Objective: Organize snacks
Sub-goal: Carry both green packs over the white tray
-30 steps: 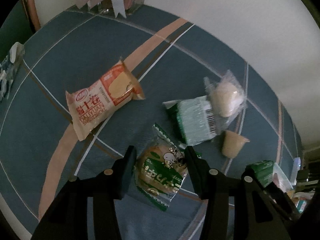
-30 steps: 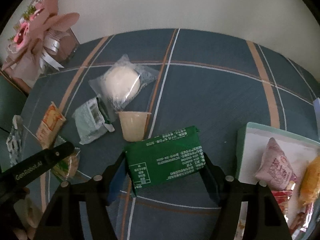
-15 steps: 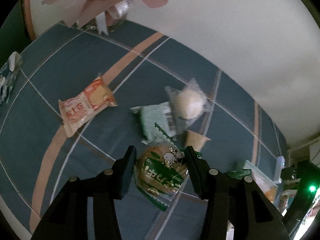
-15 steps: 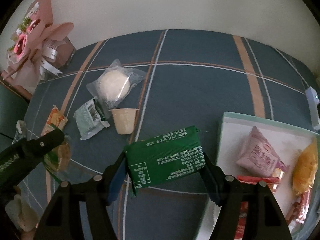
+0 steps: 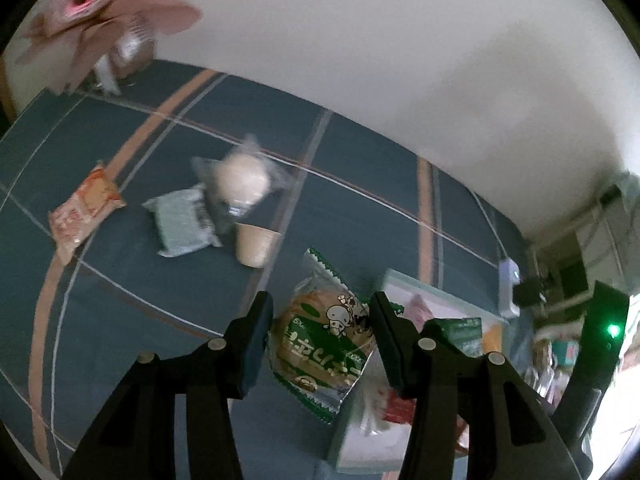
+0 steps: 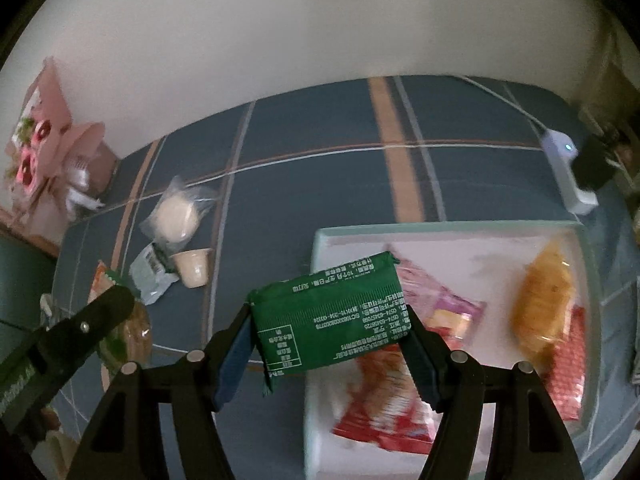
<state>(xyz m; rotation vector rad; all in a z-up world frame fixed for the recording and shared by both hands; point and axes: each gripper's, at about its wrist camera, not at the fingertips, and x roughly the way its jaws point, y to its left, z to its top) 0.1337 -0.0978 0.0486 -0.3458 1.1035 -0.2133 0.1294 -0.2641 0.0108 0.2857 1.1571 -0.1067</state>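
Evidently both packets are light, crinkly film. My left tool (image 5: 322,338) clamps the bread packet (image 5: 326,340) mid-body above the surface near the tray (image 6: 440,230); my right tool (image 6: 330,338) pinches the green packet (image 6: 332,320), probably soft inside, over the tray's edge.

A blue plaid tablecloth (image 6: 320,168) carries loose snacks (image 5: 180,224) and a tray (image 6: 440,230).

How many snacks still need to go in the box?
Several snacks already lie in the box. The right gripper holds a green packet and the left gripper a cartoon-printed bun pack. Four remain on the cloth: orange packet, pale green packet, round white bun, small cup.
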